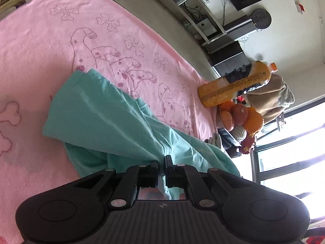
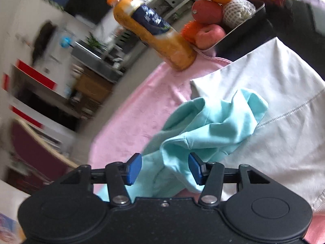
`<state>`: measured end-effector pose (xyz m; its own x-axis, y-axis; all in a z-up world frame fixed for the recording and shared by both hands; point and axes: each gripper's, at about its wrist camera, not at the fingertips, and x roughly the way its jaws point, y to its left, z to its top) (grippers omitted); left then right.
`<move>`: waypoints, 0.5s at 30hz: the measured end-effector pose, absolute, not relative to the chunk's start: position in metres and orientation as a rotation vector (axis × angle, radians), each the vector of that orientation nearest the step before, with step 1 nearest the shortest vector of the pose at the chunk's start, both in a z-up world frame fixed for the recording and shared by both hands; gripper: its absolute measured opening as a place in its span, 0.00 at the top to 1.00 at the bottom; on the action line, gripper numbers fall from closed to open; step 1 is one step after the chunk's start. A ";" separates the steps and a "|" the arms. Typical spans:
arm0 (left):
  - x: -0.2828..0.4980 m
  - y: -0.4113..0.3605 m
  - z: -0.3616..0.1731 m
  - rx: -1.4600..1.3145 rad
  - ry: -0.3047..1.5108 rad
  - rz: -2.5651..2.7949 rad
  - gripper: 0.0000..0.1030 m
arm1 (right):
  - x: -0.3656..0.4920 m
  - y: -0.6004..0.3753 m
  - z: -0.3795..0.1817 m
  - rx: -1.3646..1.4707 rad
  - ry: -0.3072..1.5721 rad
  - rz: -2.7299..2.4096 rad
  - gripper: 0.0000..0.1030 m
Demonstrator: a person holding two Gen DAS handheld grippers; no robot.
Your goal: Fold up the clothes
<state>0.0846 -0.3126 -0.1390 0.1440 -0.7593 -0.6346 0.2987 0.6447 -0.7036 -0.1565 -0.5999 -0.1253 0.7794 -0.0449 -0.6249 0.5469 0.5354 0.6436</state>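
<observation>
A teal garment (image 1: 97, 109) lies crumpled on a pink blanket (image 1: 40, 40) printed with bones and dogs. My left gripper (image 1: 161, 159) is shut on a fold of the garment's near edge, and the cloth stretches away from the jaws, lifted a little. In the right wrist view, another bunched part of the teal garment (image 2: 213, 122) runs between the blue pads (image 2: 135, 168) of my right gripper (image 2: 165, 160). Those jaws stand apart around the cloth and show no clear pinch on it. A pale grey garment (image 2: 274, 101) lies flat under and beside the teal one.
An orange juice bottle (image 1: 233, 87) (image 2: 154, 32) stands at the blanket's far corner. Beside it is a tray of fruit (image 1: 239, 118) (image 2: 213, 20). Beyond the blanket's edge (image 2: 121, 105) are floor, shelves and a TV stand.
</observation>
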 end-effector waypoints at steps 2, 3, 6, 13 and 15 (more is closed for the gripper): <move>0.084 -0.313 -0.139 -0.457 1.190 -0.800 0.97 | -0.140 -0.591 -0.123 0.885 0.633 -0.433 0.41; 0.084 -0.312 -0.139 -0.452 1.186 -0.799 0.97 | -0.133 -0.587 -0.123 0.859 0.648 -0.462 0.40; 0.084 -0.309 -0.137 -0.440 1.170 -0.785 0.97 | -0.122 -0.583 -0.123 0.812 0.666 -0.579 0.57; 0.091 -0.291 -0.136 -0.496 1.170 -0.759 0.97 | -0.182 -0.616 -0.125 1.001 0.483 -0.669 0.97; 0.091 -0.285 -0.131 -0.510 1.164 -0.761 0.97 | -0.206 -0.630 -0.134 1.160 0.421 -0.616 0.97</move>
<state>0.0913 -0.2852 -0.1311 0.1970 -0.7583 -0.6214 0.2650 0.6514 -0.7109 -0.2058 -0.6302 -0.1335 0.7632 -0.2304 -0.6037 0.6461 0.2658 0.7154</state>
